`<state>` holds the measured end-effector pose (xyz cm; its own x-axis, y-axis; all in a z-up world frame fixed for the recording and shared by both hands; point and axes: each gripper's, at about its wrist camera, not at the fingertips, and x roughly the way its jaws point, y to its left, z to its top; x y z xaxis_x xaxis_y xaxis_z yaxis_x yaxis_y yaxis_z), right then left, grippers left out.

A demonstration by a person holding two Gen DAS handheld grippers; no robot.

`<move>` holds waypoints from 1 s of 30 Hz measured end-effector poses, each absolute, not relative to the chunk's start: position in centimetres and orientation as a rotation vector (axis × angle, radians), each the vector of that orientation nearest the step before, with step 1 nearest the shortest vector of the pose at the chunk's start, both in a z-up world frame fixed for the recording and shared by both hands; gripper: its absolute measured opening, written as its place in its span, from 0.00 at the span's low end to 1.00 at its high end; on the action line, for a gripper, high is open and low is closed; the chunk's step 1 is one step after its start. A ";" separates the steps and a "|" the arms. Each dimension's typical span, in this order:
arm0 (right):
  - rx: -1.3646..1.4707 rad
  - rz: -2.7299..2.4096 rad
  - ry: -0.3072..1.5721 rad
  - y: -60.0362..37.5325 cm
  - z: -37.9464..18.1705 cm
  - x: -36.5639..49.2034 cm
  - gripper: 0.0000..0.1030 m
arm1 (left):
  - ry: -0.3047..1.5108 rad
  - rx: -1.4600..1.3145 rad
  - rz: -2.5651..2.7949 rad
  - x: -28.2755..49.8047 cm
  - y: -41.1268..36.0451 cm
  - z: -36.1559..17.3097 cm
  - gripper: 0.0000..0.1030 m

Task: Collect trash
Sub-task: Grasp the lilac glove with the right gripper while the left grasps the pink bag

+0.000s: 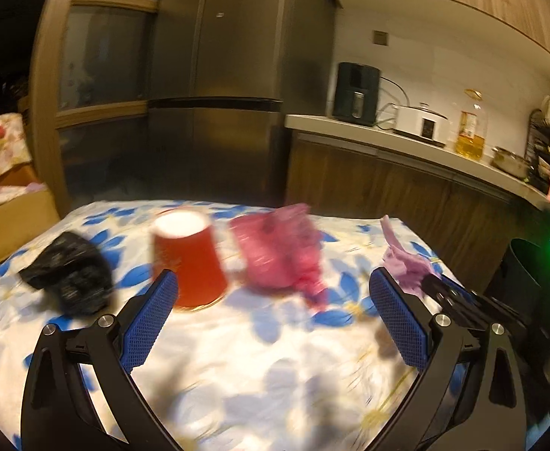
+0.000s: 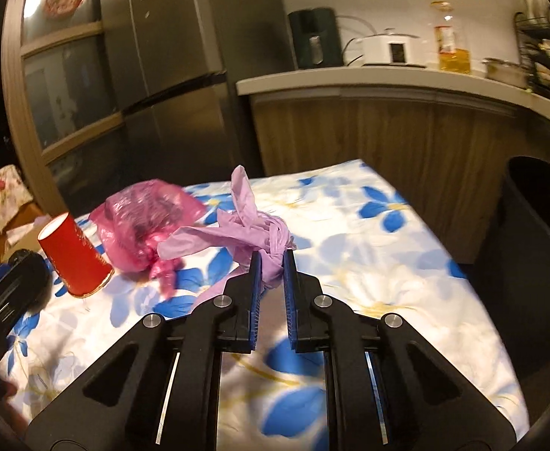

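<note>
Now | right gripper (image 2: 273, 263) clamps lilac bag (image 2: 252, 233) | left gripper (image 1: 273, 293) agape, empty

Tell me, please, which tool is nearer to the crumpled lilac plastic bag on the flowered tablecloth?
Right. The right tool is shut on the crumpled lilac plastic bag, gripping its knot. The left tool stands open beside it, nearer the upside-down red paper cup.

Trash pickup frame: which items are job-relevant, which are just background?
Job:
- lilac bag, pinched in right tongs
- pink bag
- red cup, upside down
- black bag
- dark bin
- left tongs, open

Background:
- oil bottle
- white cooker
- fridge
</note>
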<state>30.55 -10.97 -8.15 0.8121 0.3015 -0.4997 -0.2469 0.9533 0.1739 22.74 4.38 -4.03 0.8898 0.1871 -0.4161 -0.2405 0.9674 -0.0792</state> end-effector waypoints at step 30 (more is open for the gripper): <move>0.101 0.298 0.485 -14.6 -7.2 28.2 0.11 | 0.595 -0.156 0.284 33.7 4.4 -8.1 0.03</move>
